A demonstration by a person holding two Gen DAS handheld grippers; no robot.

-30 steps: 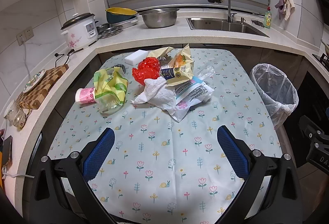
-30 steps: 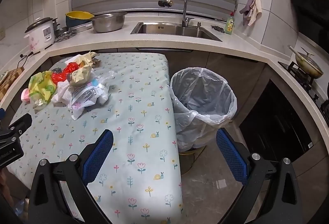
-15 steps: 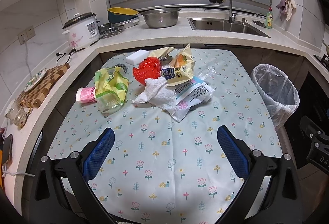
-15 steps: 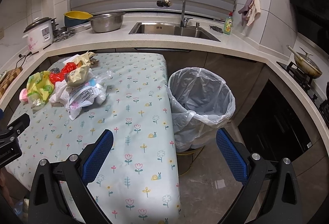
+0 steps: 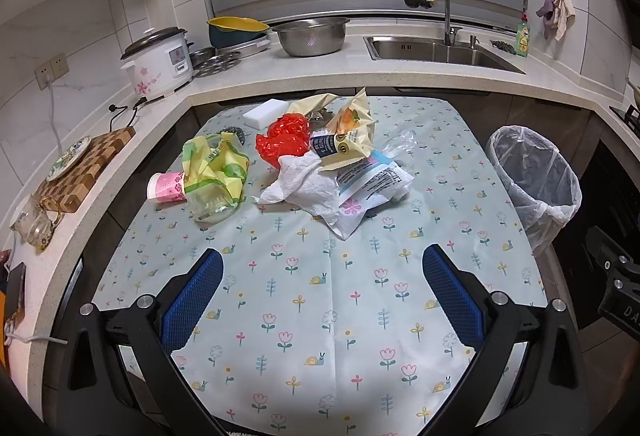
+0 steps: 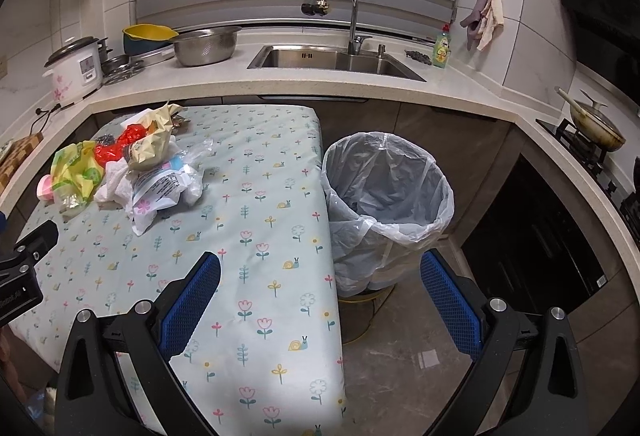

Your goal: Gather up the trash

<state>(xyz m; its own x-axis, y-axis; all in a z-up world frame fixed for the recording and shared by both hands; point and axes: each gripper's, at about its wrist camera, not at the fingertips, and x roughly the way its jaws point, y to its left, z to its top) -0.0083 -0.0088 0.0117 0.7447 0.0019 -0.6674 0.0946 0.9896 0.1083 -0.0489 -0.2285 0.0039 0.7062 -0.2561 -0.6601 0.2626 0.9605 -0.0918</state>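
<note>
A pile of trash lies on the far part of the flowered table (image 5: pixel 320 316): a yellow-green bag (image 5: pixel 214 172) with a pink paper cup (image 5: pixel 164 188), a red plastic bag (image 5: pixel 286 140), a white crumpled bag (image 5: pixel 304 184), a yellow snack packet (image 5: pixel 348 140) and a printed pouch (image 5: pixel 372 184). The pile also shows in the right wrist view (image 6: pixel 132 164). A bin lined with a clear bag (image 6: pixel 384 204) stands on the floor to the right of the table. My left gripper (image 5: pixel 320 276) is open and empty above the near table. My right gripper (image 6: pixel 320 284) is open and empty over the table's right edge.
A white sponge block (image 5: pixel 266 112) lies behind the trash. The counter wraps around the back with a rice cooker (image 5: pixel 158 62), a steel colander (image 5: pixel 310 36), a sink (image 5: pixel 432 50) and a chopping board (image 5: pixel 88 164). A stove with a pan (image 6: pixel 596 124) is at the right.
The right wrist view has swung slightly right, so the trash pile sits further left in it. The left gripper has barely moved. Both grippers stay open.
</note>
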